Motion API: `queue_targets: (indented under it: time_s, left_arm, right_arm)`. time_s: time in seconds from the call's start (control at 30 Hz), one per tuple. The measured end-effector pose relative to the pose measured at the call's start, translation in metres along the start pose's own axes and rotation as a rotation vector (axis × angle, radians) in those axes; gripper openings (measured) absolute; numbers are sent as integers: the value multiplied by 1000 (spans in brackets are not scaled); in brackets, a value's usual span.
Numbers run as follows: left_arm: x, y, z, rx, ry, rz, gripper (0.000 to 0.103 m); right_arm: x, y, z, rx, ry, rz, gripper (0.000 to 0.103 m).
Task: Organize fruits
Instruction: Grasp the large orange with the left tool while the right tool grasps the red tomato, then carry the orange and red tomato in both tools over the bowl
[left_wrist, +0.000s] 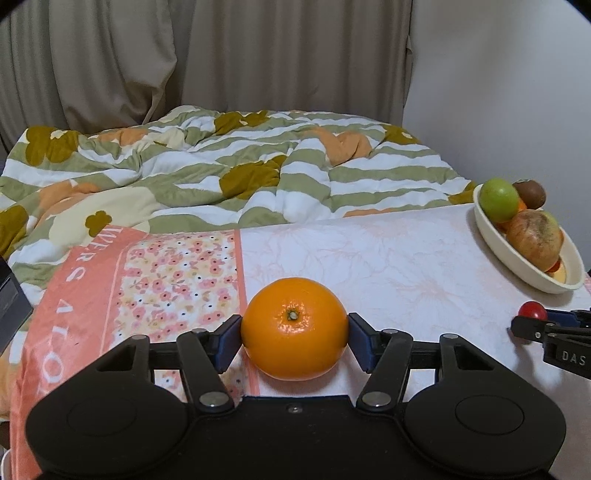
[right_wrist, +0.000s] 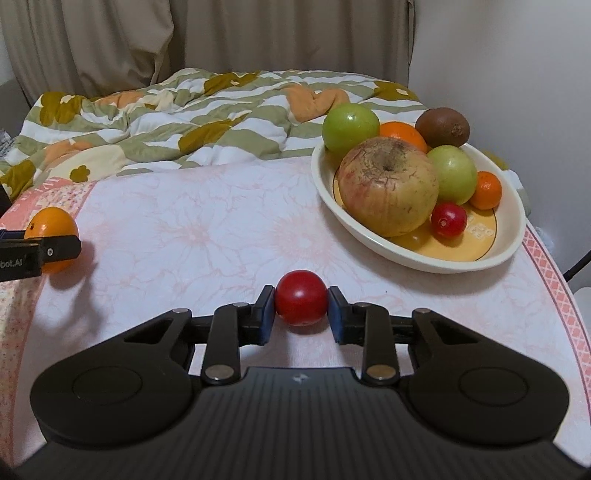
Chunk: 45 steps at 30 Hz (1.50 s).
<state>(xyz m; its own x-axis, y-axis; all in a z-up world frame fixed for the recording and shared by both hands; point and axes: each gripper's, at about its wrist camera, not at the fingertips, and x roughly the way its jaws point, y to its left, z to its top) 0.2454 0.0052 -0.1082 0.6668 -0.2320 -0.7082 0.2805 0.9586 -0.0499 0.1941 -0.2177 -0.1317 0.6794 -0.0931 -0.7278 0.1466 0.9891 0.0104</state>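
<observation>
Home bedroom: rumpled floral duvet (left_wrist: 229, 173) on bed, beige curtains (left_wrist: 147, 55) w/ wall behind.

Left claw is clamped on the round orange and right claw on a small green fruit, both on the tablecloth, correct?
Not quite: the right claw is clamped on a small round red fruit, not green, as the right wrist view shows. The left claw does grip the round orange.

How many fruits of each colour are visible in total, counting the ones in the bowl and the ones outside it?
Orange: 3 (large orange in the left gripper, two in the bowl)
Green: 2
Red: 2 (red fruit in the right gripper, one in the bowl)
Brown: 1 kiwi
Yellowish-red: 1 big apple
Total: 9
</observation>
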Motion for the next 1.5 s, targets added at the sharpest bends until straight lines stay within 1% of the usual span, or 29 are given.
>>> queue_targets:
  time_s: [0.23, 0.47, 0.67, 0.9, 1.07, 1.2, 1.33, 1.5]
  left_arm:
    - [-36, -6, 2, -25, -34, -9, 65]
    - [-82, -20, 6, -26, -92, -25, 65]
    - [-117, -38, 8, -16, -136, -40, 65]
    - [-147, -70, 10, -7, -180, -41, 65]
    - [-156, -100, 14, -22, -202, -27, 65]
    - [-157, -131, 20, -55, -216, -1, 65]
    - [-150, -161, 25, -87, -219, 15, 65]
    - [-131, -199, 31, -108, -207, 25, 65]
  right_arm:
    - [-29, 1, 6, 1, -31, 13, 45]
    - [-72, -5, 12, 45, -59, 34, 45]
    - [-113, -11, 15, 55, -91, 51, 45]
    - [-151, -32, 16, 62, -127, 78, 45]
    - [-162, -63, 20, 45, -144, 113, 45]
    - [-164, -93, 26, 12, -142, 149, 45]
    - [-157, -126, 37, -22, -134, 189, 45]
    - [-139, -163, 48, -60, -121, 215, 45]
